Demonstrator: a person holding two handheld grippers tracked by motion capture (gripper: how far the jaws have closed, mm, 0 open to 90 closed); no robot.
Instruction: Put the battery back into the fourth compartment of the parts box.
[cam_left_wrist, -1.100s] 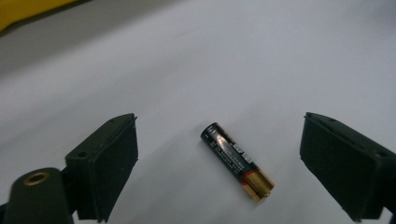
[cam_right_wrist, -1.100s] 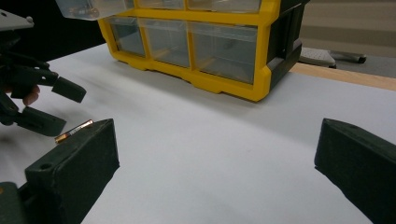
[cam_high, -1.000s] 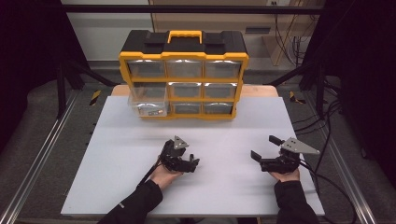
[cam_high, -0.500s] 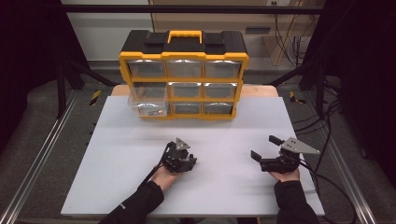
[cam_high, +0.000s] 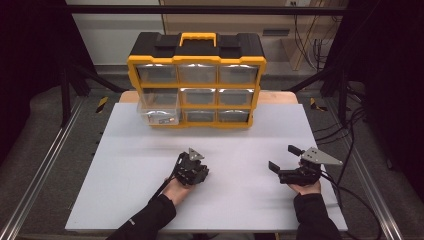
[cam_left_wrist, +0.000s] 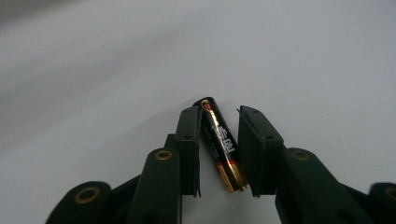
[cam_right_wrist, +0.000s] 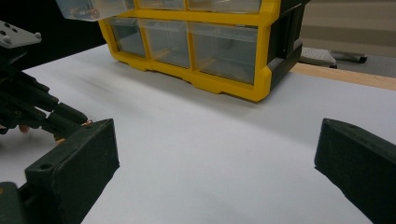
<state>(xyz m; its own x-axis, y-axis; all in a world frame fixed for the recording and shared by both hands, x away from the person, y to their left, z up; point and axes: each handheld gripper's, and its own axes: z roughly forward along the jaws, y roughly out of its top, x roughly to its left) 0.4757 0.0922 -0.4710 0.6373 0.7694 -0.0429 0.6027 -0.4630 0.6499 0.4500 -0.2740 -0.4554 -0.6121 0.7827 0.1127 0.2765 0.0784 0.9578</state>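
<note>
the table carries the yellow organizer at its far edge, with one clear drawer at lower left pulled out toward the person. compared with a second ago the left gripper has turned and tipped its nose down onto the white surface near the middle, while the right gripper has stayed where it was, off to the right and well apart from the work, its jaws spread wide and holding nothing. that tip-down reads as the start of a pickup: in the left gripper view the battery lies on the table between the two jaws, one jaw touching or nearly touching it and a visible gap at the other, so the left gripper is not clenched yet and the battery is bracketed rather than grasped. the likely aim is the open drawer, though that is a guess. from above the battery is hidden under the left gripper, the drawer's contents are too small to make out, and the right gripper view cuts the organizer off at the top.
</note>
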